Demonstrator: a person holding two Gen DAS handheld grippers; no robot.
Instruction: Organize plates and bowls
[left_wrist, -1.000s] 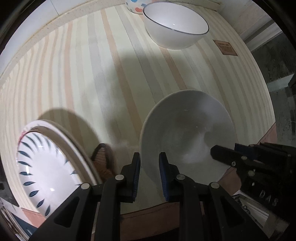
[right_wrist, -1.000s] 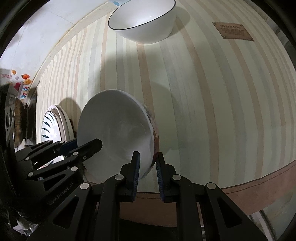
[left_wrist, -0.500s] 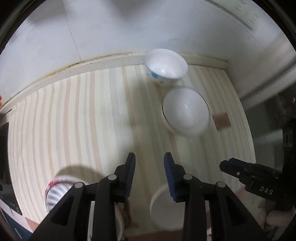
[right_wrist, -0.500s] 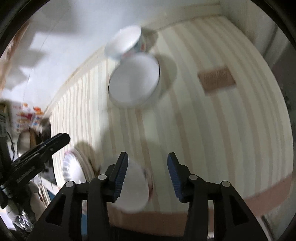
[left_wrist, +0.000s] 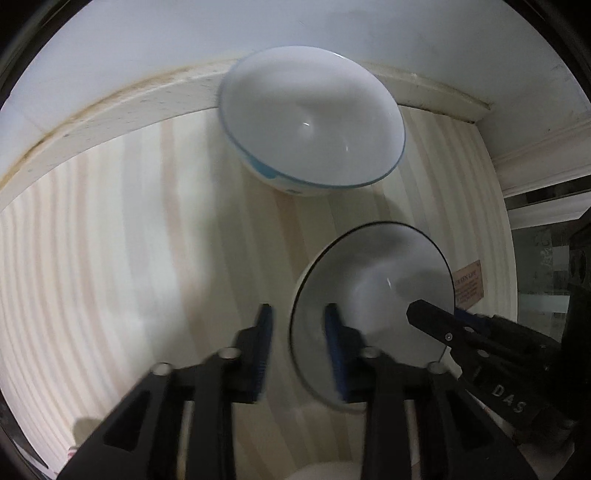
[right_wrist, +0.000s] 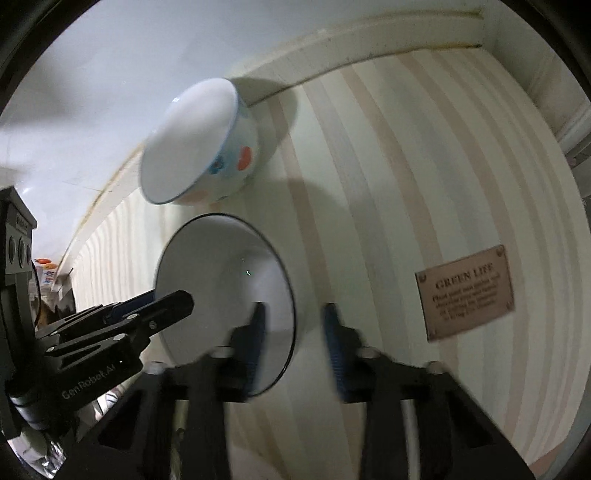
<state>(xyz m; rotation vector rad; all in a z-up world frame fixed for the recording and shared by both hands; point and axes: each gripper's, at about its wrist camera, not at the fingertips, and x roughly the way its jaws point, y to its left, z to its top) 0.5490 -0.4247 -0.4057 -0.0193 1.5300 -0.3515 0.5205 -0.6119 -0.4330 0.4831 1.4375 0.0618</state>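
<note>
bowl in play: white ceramic bowl with a thin black rim (left_wrist: 373, 295), sitting upright on the striped cream cloth covering the bench (left_wrist: 110, 258). I'll use it as the landmark for everything else.

other bowl: white bowl with a blue rim and orange and blue blobs painted on the outside (right_wrist: 201, 147), just behind the black-rimmed one, up by the wall. Near it, but I can't tell if they touch.

left claw (left_wrist: 297, 339): jaws parted about halfway, holding nothing. The bowl's left rim runs right between the two blue pads, one inside the bowl and one outside.

right claw (right_wrist: 293, 339): same deal on the bowl's right rim, half open and empty, straddling the wall without pinching it as far as I can see.

step, my guess: two-sided grab of the black-rimmed bowl, probably to lift and nest it with the other bowl.

how to do it well: get both pads low enough over the rim before closing, close both sides together so it doesn't skate on the cloth, then lift level. Glazed ceramic is likely slippery, so a firm squeeze helps.

watch out: brown label patch reading GREEN LIFE (right_wrist: 465, 291) lies to the bowl's right, well out of the way. The painted bowl behind is close, so go straight up first.
</note>
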